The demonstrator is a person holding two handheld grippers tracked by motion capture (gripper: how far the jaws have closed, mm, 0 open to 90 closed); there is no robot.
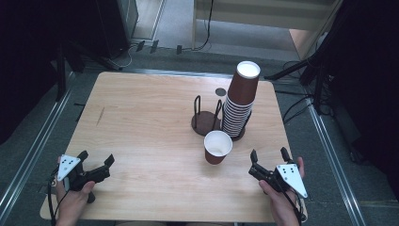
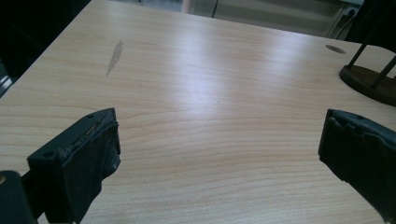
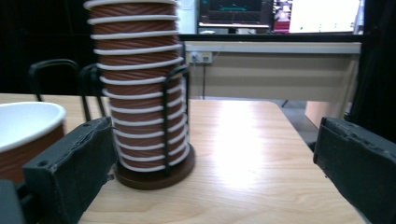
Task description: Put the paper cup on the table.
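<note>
Your left gripper (image 1: 97, 163) is by the near left corner of the table (image 1: 141, 122), and its jaws are spread wide with nothing between them. Your right gripper (image 1: 269, 157) is by the near right corner, and its jaws are spread wide too, holding nothing. A little past your right gripper, toward the middle of the near half, one brown paper cup (image 1: 218, 147) stands alone, mouth up, white inside. It looks like it came off the stack, so I think one cup is out and the job has only just begun. Right behind it are two round dark stands side by side. The left stand (image 1: 205, 120) has thin black wire loops and no cups in it. The right stand (image 3: 154, 173) holds a tall stack of cups (image 1: 239, 103), and the stack leans a bit toward the far right corner. Many cups are left there to take out. Next you may need to reach for the single cup or the stack; neither gripper touches a cup now. You cannot count the cups in the stack, and its top is cut off in the right gripper view. The stack hides most of the base of the right stand from above.
</note>
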